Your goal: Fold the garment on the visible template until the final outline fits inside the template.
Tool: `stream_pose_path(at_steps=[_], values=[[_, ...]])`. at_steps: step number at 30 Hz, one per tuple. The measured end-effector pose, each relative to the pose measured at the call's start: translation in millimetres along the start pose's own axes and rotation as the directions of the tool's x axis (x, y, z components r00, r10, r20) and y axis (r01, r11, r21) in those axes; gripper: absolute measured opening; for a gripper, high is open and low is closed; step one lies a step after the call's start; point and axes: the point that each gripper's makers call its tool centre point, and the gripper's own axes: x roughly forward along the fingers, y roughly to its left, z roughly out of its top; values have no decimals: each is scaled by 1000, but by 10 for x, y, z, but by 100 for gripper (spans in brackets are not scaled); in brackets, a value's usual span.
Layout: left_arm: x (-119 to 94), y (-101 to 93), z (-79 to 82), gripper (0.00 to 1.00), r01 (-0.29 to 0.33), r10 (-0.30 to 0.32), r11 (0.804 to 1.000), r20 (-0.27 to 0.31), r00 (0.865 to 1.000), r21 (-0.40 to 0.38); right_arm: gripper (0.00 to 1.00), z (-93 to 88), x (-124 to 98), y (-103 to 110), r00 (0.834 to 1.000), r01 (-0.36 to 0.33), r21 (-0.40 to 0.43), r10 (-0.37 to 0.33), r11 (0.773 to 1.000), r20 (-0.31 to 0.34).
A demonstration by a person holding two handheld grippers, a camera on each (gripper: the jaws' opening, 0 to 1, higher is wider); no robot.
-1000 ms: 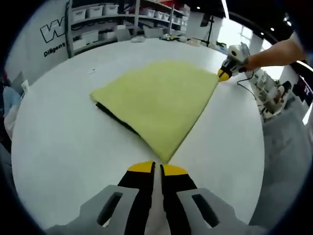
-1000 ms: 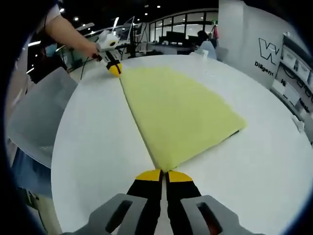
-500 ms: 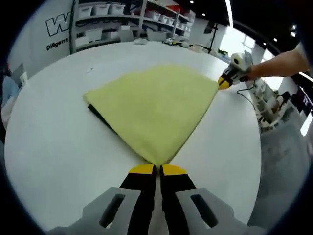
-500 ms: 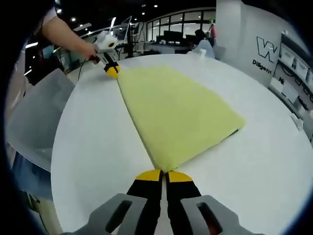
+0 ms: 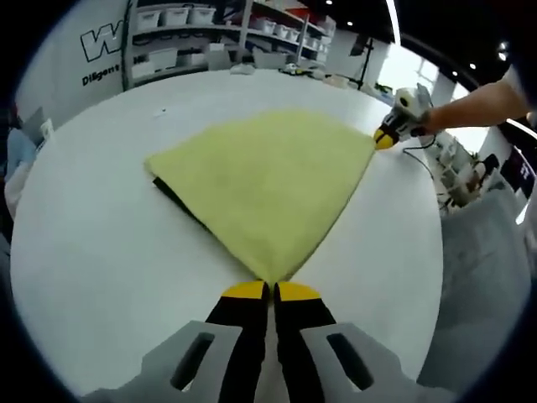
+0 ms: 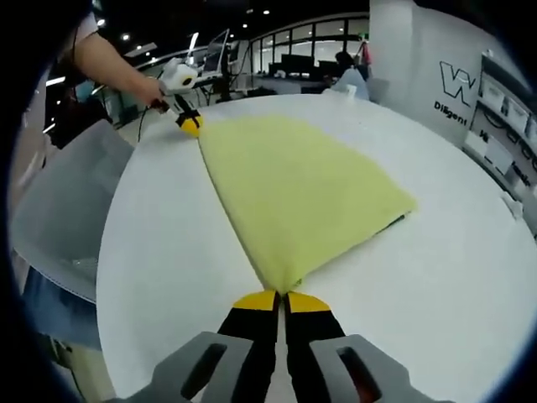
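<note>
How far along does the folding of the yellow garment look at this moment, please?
Done: the yellow garment already lies folded over on the white table, a dark layer showing under one edge. In hand: the left gripper and right gripper are each shut on a corner along one edge, holding it taut. Left: further folds; no template outline is discernible here.

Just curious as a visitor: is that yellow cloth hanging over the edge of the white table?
No; in the left gripper view the yellow cloth lies flat, with bare white table around it.
</note>
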Motion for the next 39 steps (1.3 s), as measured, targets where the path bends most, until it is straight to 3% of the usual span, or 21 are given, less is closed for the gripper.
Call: stream_pose_path(at_steps=[3, 7, 13, 16, 18, 19, 22, 23, 24, 26, 30, 32, 34, 39], values=[[-13, 24, -21, 5, -21, 21, 1000, -13, 1000, -17, 0, -2, -28, 21, 1000, 7, 19, -7, 1000, -9], [-126, 124, 7, 18, -70, 71, 996, 5, 997, -48, 1, 100, -165, -13, 998, 49, 36, -50, 998, 29], [-161, 188, 338, 15, -117, 117, 993, 87, 989, 2, 1, 410, -173, -29, 992, 80, 24, -82, 996, 100], [-41, 96, 571, 17, -121, 112, 991, 118, 987, 64, 0, 602, -44, 25, 989, 76, 11, -76, 997, 128], [6, 72, 658, 18, -128, 120, 990, 126, 985, 60, 0, 678, 58, 57, 988, 66, 11, -67, 998, 140], [15, 108, 740, 19, -164, 152, 984, 144, 978, 77, 0, 753, 134, 98, 987, 60, 6, -60, 998, 151], [38, 90, 856, 20, -167, 153, 983, 169, 974, 70, 0, 912, 312, 217, 986, 34, -7, -32, 999, 164], [37, 115, 909, 20, -196, 178, 976, 176, 968, 94, 0, 955, 361, 245, 985, 27, -8, -25, 1000, 170], [50, 77, 941, 20, -178, 160, 980, 184, 970, 84, 0, 1029, 432, 298, 982, 13, -8, -11, 1000, 186], [43, 91, 1019, 21, -215, 188, 968, 194, 963, 129, 0, 1095, 555, 385, 983, -8, -24, 12, 1000, 182], [-72, 213, 1064, 19, -231, 209, 969, 215, 954, 83, 0, 1175, 698, 480, 982, -37, -35, 43, 999, 184], [-85, 199, 1058, 20, -193, 176, 980, 219, 960, 56, 0, 1194, 751, 515, 982, -45, -51, 53, 998, 179], [-25, 134, 1053, 23, -169, 148, 982, 214, 966, 82, 0, 1211, 791, 539, 981, -51, -49, 59, 997, 183], [319, -226, 1109, 27, -75, 48, 990, 215, 975, 121, 0, 1224, 896, 591, 981, -56, -56, 66, 997, 181]])
